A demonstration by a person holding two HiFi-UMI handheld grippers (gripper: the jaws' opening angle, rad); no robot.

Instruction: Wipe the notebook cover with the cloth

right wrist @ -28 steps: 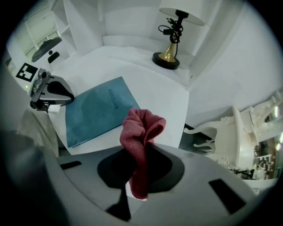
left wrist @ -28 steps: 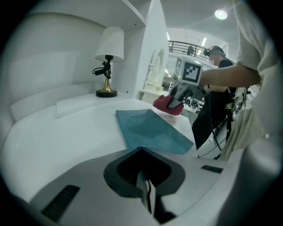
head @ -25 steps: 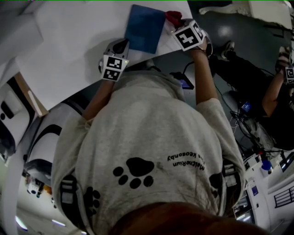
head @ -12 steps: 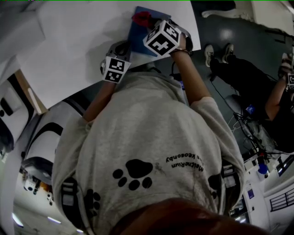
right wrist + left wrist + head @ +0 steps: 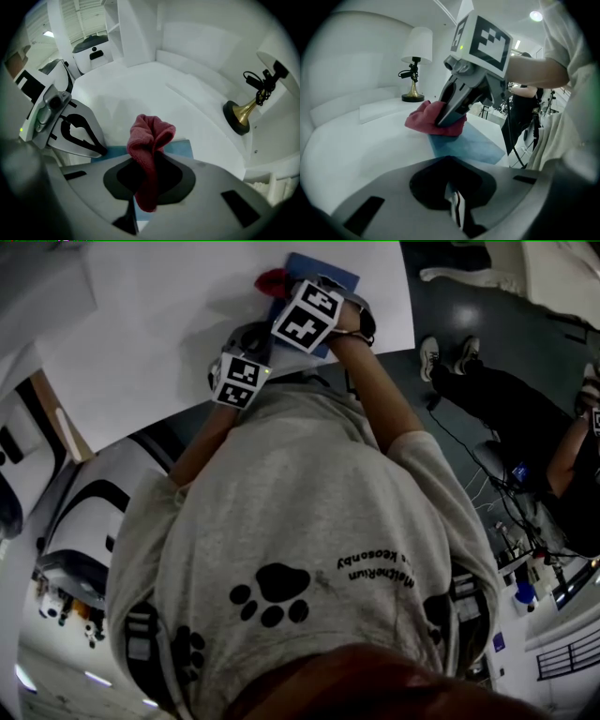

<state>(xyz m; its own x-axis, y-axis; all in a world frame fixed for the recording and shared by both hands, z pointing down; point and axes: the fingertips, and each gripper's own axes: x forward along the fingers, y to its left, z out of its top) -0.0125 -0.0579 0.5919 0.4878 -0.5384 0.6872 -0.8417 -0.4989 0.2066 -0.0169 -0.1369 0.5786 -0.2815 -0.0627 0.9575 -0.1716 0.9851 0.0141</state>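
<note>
Pressing bunched red cloth (image 5: 150, 136) on blue notebook (image 5: 468, 147), right gripper (image 5: 445, 119) clamped on cloth, left gripper (image 5: 457, 211) closed

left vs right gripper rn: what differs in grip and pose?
Grip: the left gripper is shut on the edge of the flat blue notebook; the right gripper is shut on the crumpled red cloth.
Pose: the left gripper lies low at the notebook's edge; the right gripper tilts down over the cover, with the cloth on it.
Shared: both are shut, both at the notebook.
</note>
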